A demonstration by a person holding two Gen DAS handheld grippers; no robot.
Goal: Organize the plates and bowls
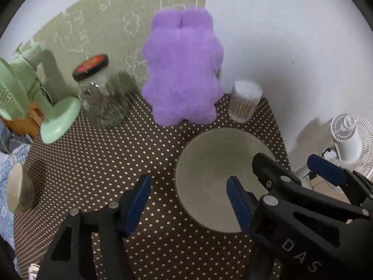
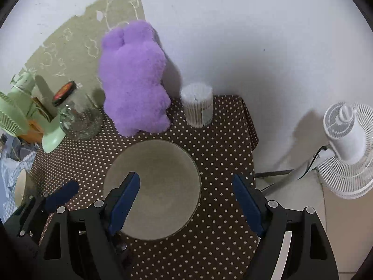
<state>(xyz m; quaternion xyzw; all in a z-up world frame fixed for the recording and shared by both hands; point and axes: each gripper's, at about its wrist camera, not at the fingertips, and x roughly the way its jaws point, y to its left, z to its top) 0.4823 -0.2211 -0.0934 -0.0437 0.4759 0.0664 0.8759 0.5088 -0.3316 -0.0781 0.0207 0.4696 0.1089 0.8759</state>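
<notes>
Left wrist view: the left gripper [image 1: 188, 200] stands with its jaws apart and nothing between the pads, one blue finger [image 1: 237, 200] over the rim of the big bowl [image 1: 216, 161], the other over the dotted tablecloth [image 1: 93, 163]. The right gripper [image 2: 186, 200] is spread wide too, straddling the bowl's right edge without touching it. A small bowl [image 1: 16, 191] lies tipped at the table's left edge. Behind stand a purple plush toy [image 1: 181, 70], a glass jar [image 1: 102, 98], a tub of cotton swabs [image 1: 244, 102] and a green fan [image 1: 30, 93].

Purple plush toy [image 1: 181, 74], mint-green fan [image 1: 28, 98] — brown white-dotted tablecloth [image 1: 98, 163], beige bowl [image 2: 158, 163].
</notes>
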